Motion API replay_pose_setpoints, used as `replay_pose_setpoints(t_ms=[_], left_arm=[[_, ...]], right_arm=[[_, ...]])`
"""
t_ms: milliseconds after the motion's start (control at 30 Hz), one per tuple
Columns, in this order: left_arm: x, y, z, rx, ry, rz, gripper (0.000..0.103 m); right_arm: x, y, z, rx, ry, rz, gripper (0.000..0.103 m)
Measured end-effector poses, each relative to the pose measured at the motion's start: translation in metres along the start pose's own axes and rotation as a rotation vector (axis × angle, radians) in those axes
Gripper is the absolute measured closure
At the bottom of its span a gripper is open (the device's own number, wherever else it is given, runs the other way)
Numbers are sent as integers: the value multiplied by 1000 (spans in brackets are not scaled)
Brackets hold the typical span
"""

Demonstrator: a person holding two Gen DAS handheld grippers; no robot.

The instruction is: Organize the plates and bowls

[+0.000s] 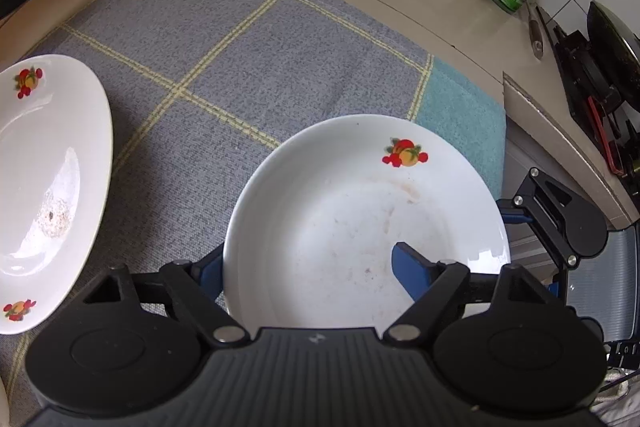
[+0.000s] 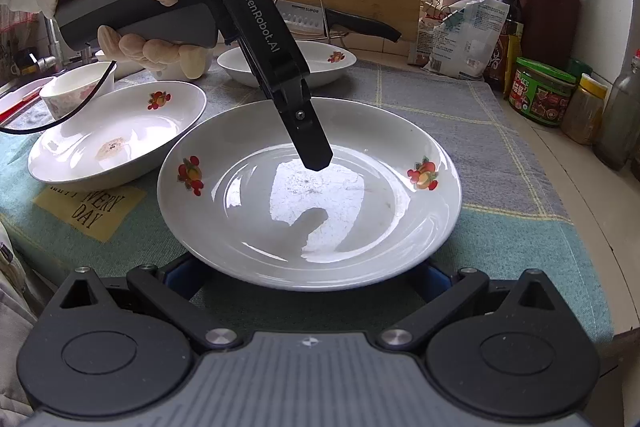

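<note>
Figure: grasp stage of plate stacking. The left hand-held gripper (image 1: pixel 308 269) has closed on the near rim of the fruit-print plate (image 1: pixel 360 219), one finger inside, one beneath; the plate lies on the checked cloth (image 1: pixel 224 39) over the tabletop. The right hand-held gripper (image 2: pixel 308 281) stands open, astride the opposite rim, not gripping. Next step, probably: lift and set it onto the neighbouring plate (image 2: pixel 116 139), keeping it level.
</note>
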State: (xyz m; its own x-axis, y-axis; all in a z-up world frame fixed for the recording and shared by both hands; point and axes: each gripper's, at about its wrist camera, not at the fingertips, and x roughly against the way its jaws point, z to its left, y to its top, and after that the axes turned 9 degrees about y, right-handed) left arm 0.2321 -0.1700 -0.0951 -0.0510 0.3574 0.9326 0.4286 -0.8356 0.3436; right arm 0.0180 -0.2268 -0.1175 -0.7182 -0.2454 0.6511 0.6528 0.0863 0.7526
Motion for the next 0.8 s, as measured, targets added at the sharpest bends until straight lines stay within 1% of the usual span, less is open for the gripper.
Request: replay_pose_setpoints(t_ms=[633,800], left_arm=[[-3,2,-1,6,4,10,21],[-3,2,-2,7,7,12,21]], right_arm=[[0,5,-8,29,42,42,0],[-1,8,-6,38,28,57,0]])
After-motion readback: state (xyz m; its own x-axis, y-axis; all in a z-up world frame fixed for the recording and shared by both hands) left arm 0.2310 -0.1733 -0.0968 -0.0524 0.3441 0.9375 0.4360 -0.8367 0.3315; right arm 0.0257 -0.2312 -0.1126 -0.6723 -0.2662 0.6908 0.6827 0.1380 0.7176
